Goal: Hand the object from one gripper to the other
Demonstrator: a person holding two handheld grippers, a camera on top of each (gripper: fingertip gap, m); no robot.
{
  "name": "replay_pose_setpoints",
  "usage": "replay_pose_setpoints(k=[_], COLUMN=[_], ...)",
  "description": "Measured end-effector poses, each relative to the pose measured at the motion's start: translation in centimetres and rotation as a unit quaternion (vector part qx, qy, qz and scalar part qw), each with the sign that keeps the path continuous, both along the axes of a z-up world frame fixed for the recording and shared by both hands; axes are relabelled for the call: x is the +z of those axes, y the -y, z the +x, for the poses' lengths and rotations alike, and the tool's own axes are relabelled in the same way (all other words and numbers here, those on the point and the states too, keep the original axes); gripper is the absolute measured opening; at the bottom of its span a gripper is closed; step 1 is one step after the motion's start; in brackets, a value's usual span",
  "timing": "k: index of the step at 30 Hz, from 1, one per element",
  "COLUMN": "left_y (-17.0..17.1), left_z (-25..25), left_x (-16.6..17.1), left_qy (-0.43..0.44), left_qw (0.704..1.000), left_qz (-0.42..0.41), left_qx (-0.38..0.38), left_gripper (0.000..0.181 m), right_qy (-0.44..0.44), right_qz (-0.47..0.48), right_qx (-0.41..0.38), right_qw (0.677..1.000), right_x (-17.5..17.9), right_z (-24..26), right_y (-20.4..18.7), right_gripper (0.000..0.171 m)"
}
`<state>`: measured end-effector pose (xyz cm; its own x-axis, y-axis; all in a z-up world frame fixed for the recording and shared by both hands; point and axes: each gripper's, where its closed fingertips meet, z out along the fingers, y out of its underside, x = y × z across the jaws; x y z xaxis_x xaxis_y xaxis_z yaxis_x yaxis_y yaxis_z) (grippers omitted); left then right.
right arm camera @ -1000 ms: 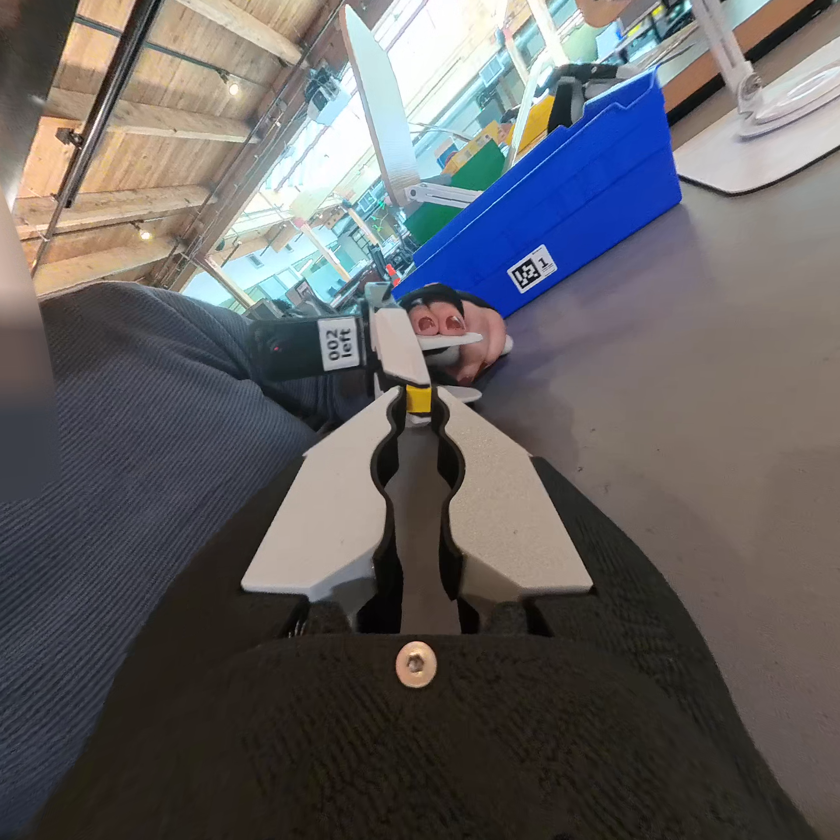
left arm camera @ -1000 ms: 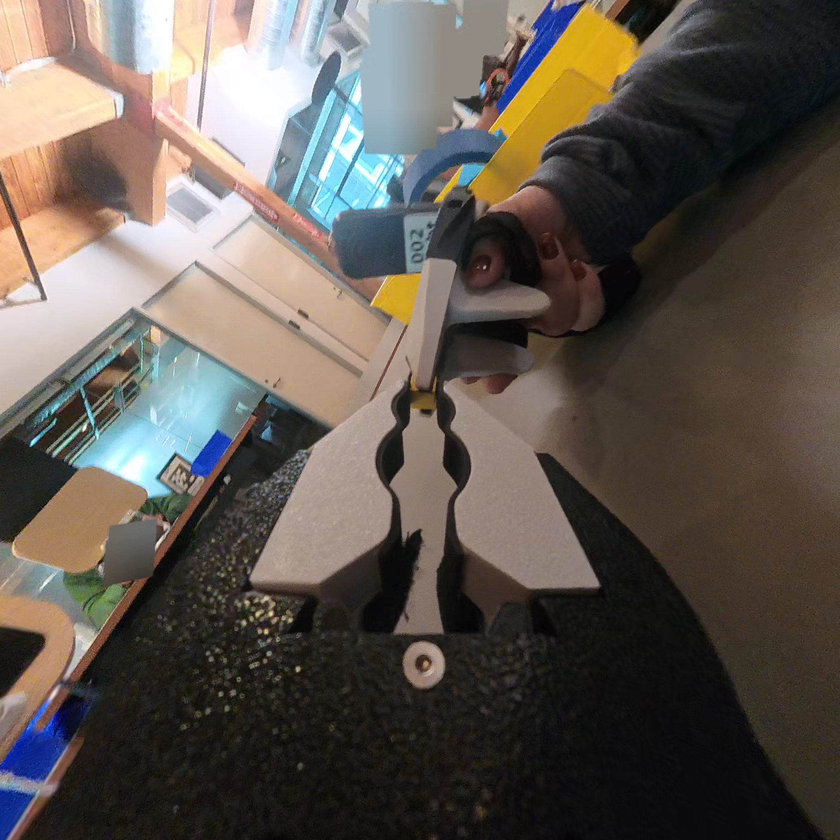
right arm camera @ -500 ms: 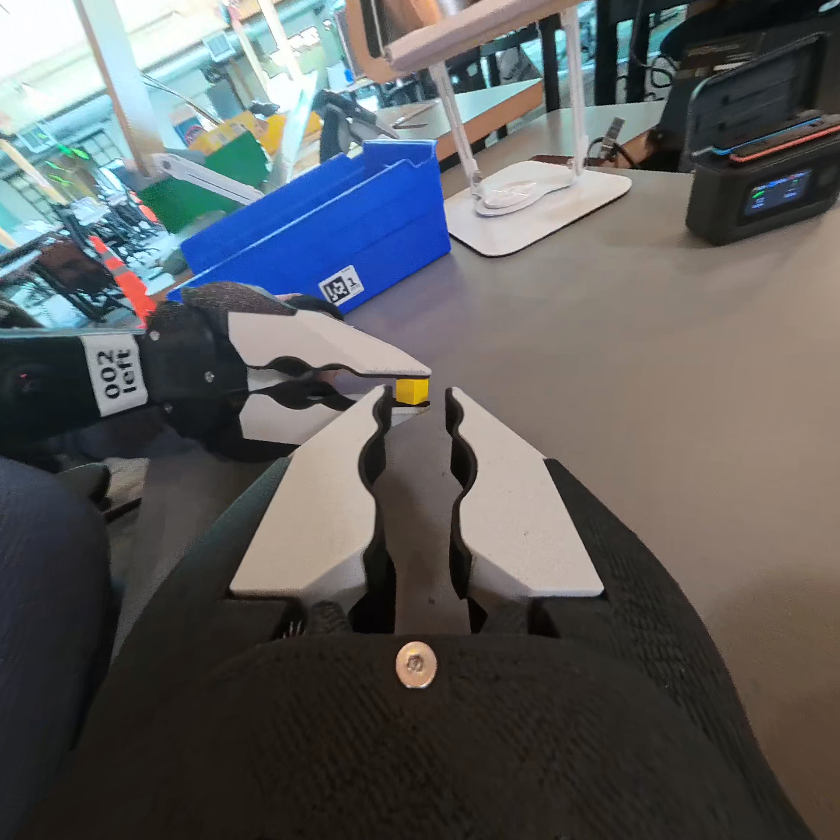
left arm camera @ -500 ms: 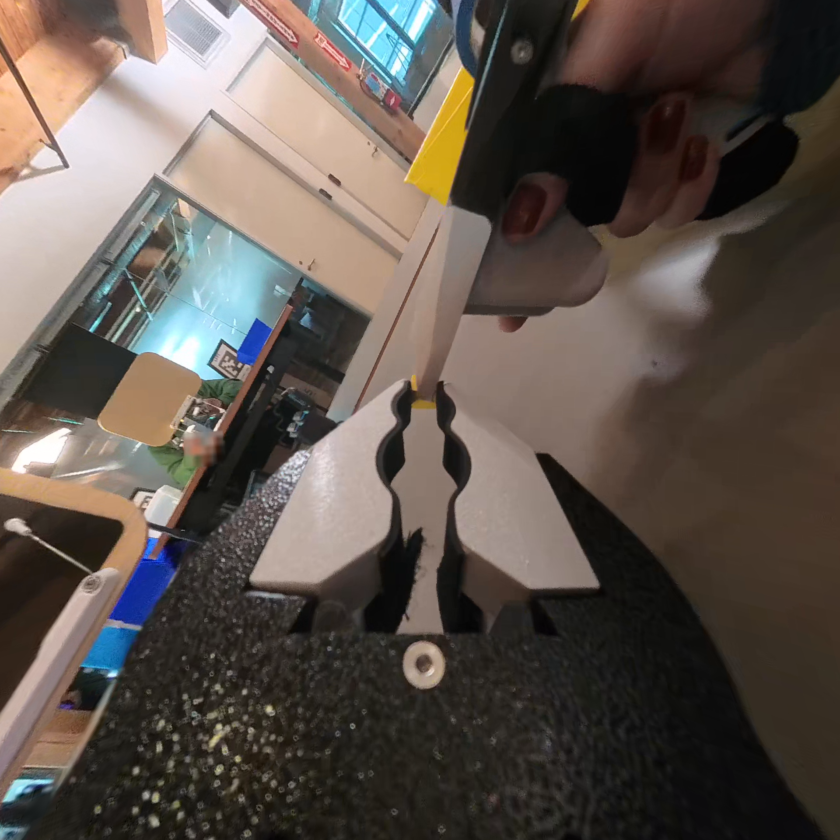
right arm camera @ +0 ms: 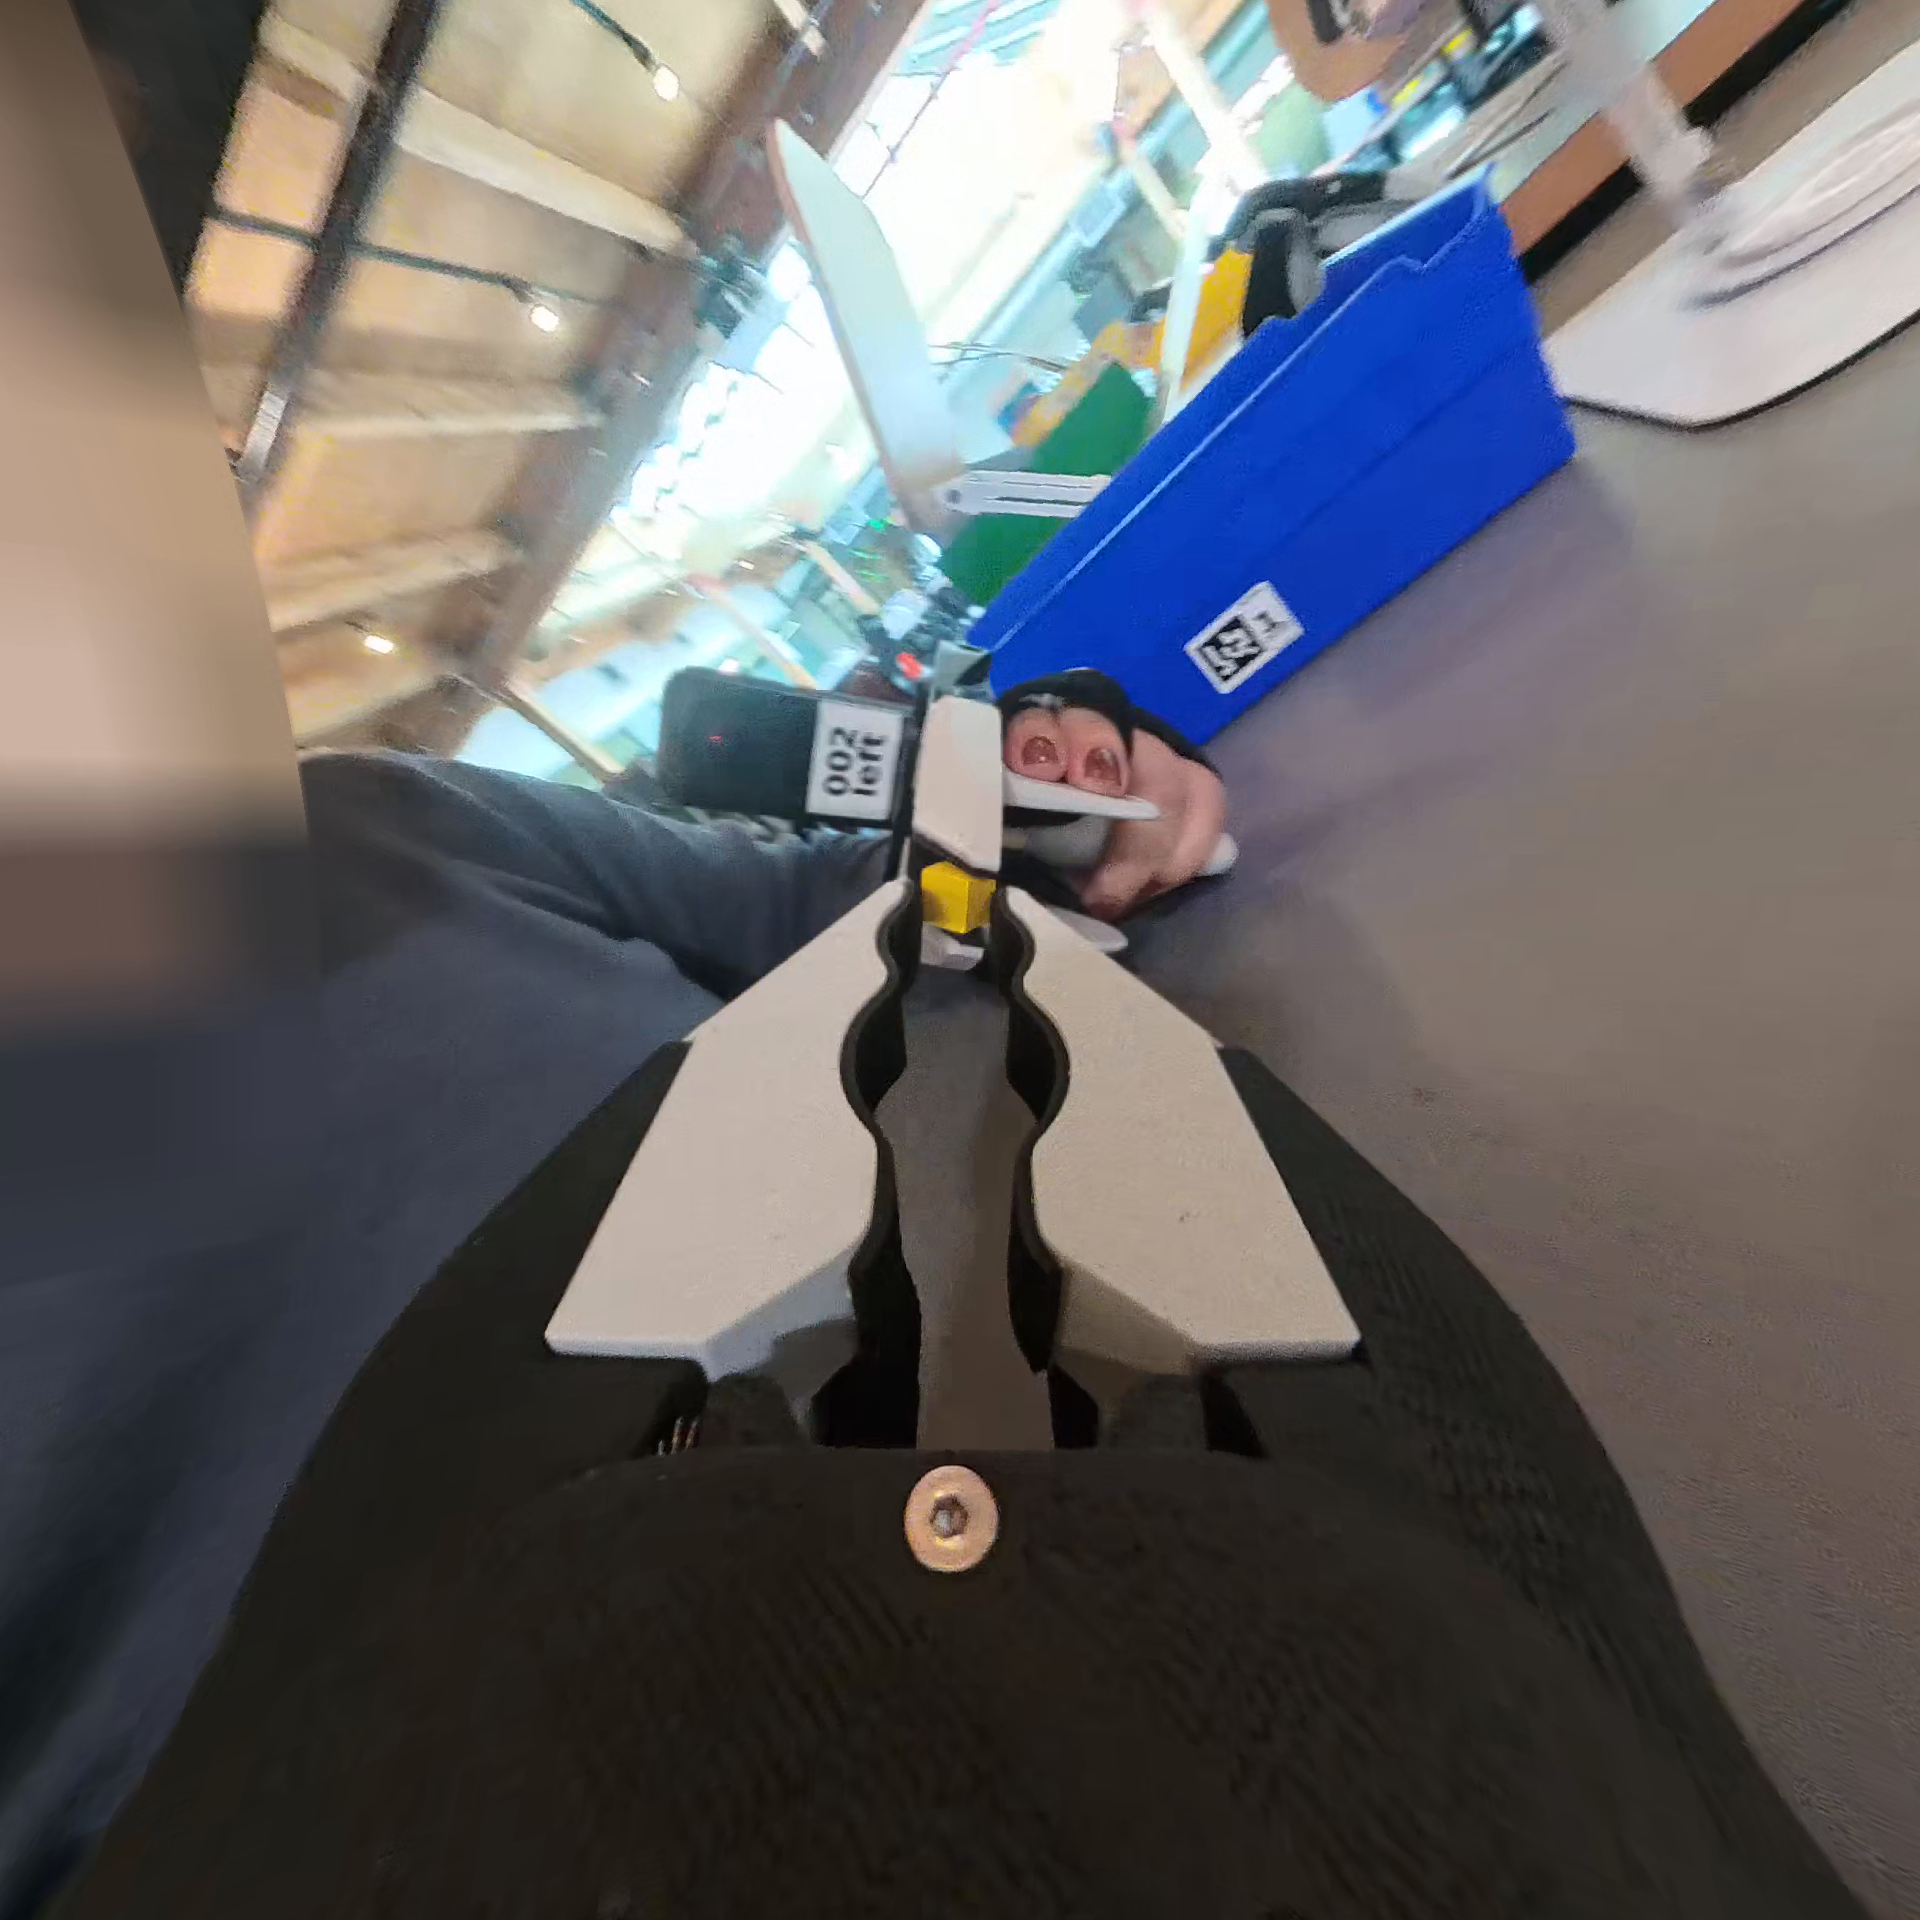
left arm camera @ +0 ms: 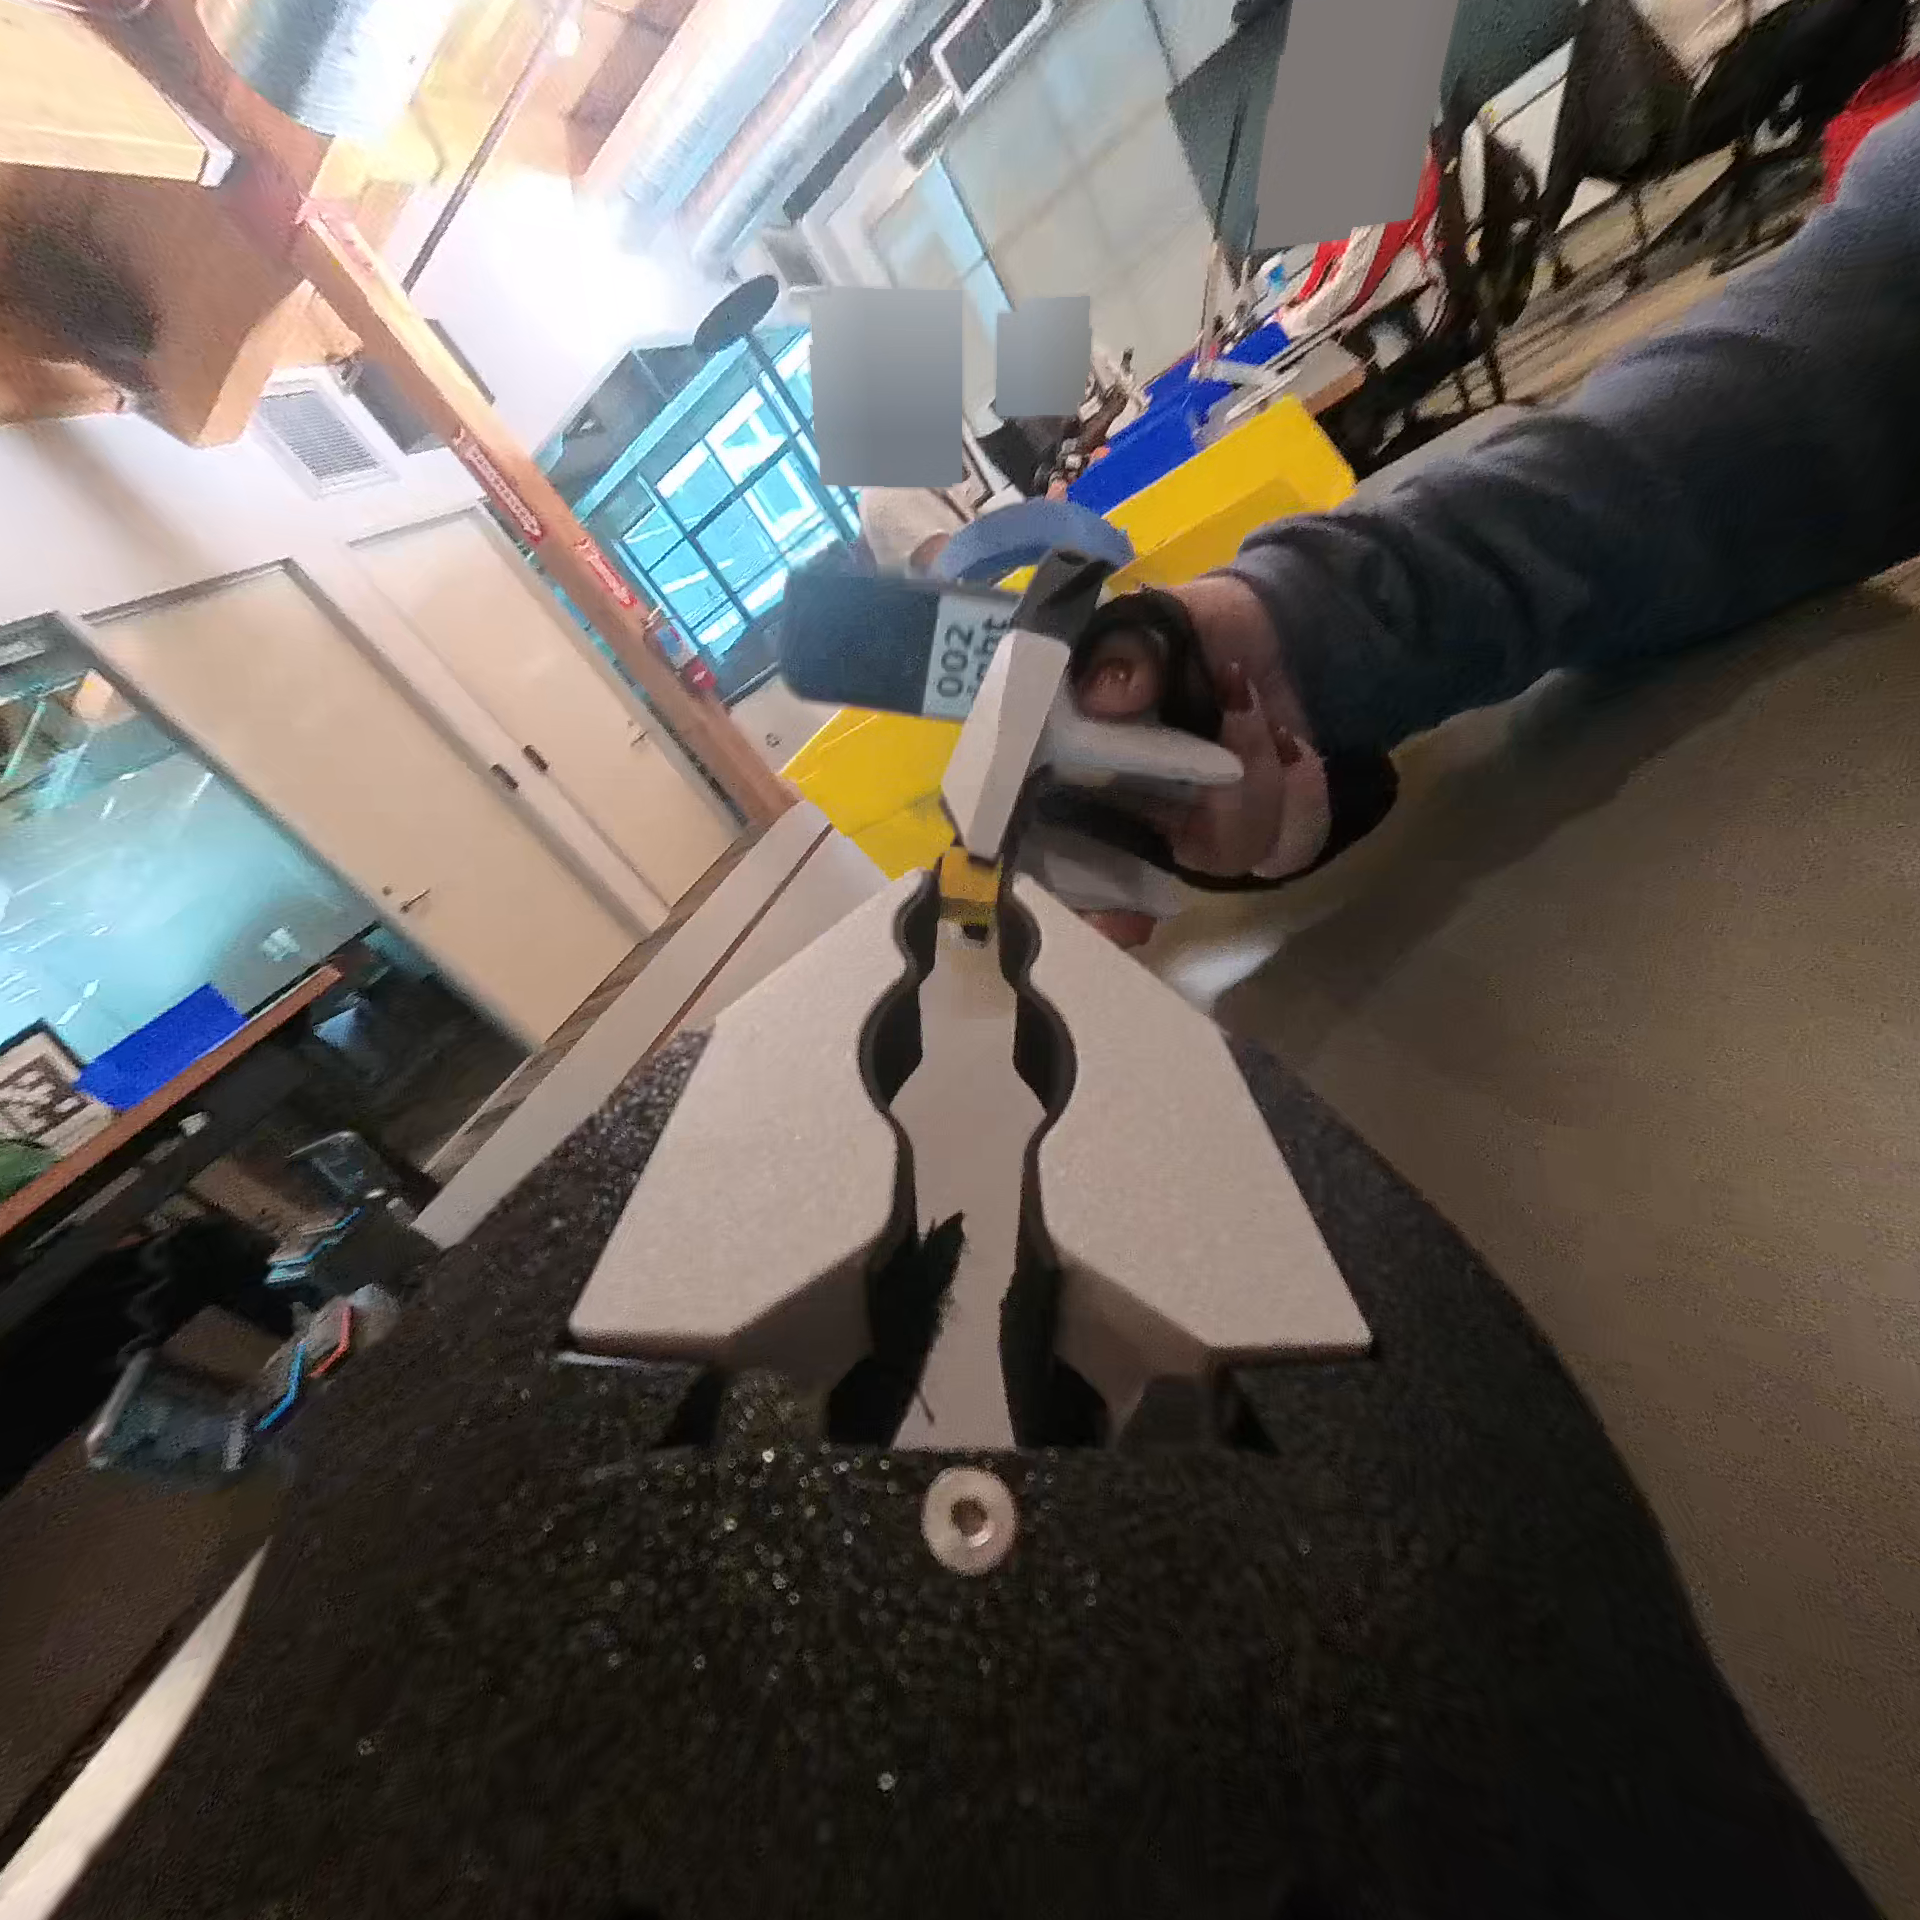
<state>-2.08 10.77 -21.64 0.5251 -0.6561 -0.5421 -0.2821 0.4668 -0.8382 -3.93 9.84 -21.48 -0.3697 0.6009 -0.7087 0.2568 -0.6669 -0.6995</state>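
A small yellow cube-shaped block (right arm camera: 953,898) is held above the grey table (right arm camera: 1558,935), pinched at once by both tools, which meet tip to tip at right angles. The right tool (right arm camera: 954,914), grey-fingered on a black body, is closed on the block's sides. The left tool (left arm camera: 966,904) is likewise clamped on it, though in the left wrist view its own fingertips hide most of the block. The risk is judged to lie in the release: if either tool is pulled or twisted while both are clamped, the block may be levered out and dropped. If the giving tool is opened before the other's bite is secure, the block may slip onto the table.
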Motion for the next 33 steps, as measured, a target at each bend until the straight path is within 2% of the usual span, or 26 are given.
replay_pose_setpoints(k=[1,3,6,8,12,15,20,22,24,27,29,31,33], left_y=[0.0,-1.1,-2.8,-3.3,-3.1,-2.1,0.1,0.3,-0.4,-2.7,-3.4,-3.5,-3.7], left_z=[0.0,-0.3,-1.1,-1.2,-0.8,-0.5,0.3,0.4,0.1,-0.9,-1.3,-1.2,-1.3], left_x=[0.1,-0.4,-1.8,-2.4,-2.9,-2.0,-0.2,-0.1,-0.4,-1.5,-2.4,-2.7,-2.8], left_qy=[0.001,-0.019,-0.077,-0.108,-0.126,-0.092,-0.028,-0.027,-0.040,-0.093,-0.142,-0.168,-0.182], left_qw=[1.000,0.999,0.989,0.983,0.982,0.991,0.999,0.999,0.998,0.988,0.976,0.967,0.961], left_qz=[-0.006,-0.019,-0.026,-0.022,-0.003,0.016,0.038,0.045,0.024,0.005,0.015,0.028,0.035], left_qx=[-0.002,0.042,0.120,0.144,0.139,0.095,0.016,0.011,0.033,0.124,0.165,0.187,0.203], left_gripper=[0.008,0.009,0.009,0.008,0.008,0.008,0.009,0.008,0.008,0.008,0.009,0.008,0.008], right_qy=[-0.002,0.011,0.067,0.094,0.111,0.086,0.003,-0.008,-0.002,0.047,0.084,0.109,0.120], right_qz=[-0.017,-0.016,0.082,0.129,0.170,0.134,-0.026,-0.052,-0.047,0.076,0.195,0.268,0.296], right_qx=[0.007,-0.021,-0.118,-0.144,-0.147,-0.108,0.018,0.038,0.017,-0.094,-0.153,-0.188,-0.203], right_qw=[1.000,1.000,0.987,0.977,0.968,0.981,0.999,0.998,0.999,0.992,0.965,0.939,0.926], right_x=[0.2,-0.2,-1.9,-2.4,-3.0,-2.3,0.1,0.3,0.2,-1.4,-2.2,-2.6,-2.7], right_z=[0.1,-0.2,-0.7,-0.7,-1.0,-0.8,0.1,0.2,0.0,-0.9,-1.0,-1.0,-1.1], right_y=[0.1,-0.8,-3.0,-3.5,-3.1,-2.1,0.4,0.7,0.1,-2.1,-3.3,-3.8,-3.8], right_gripper=[0.011,0.011,0.024,0.030,0.012,0.009,0.008,0.008,0.013,0.027,0.033,0.028,0.018])
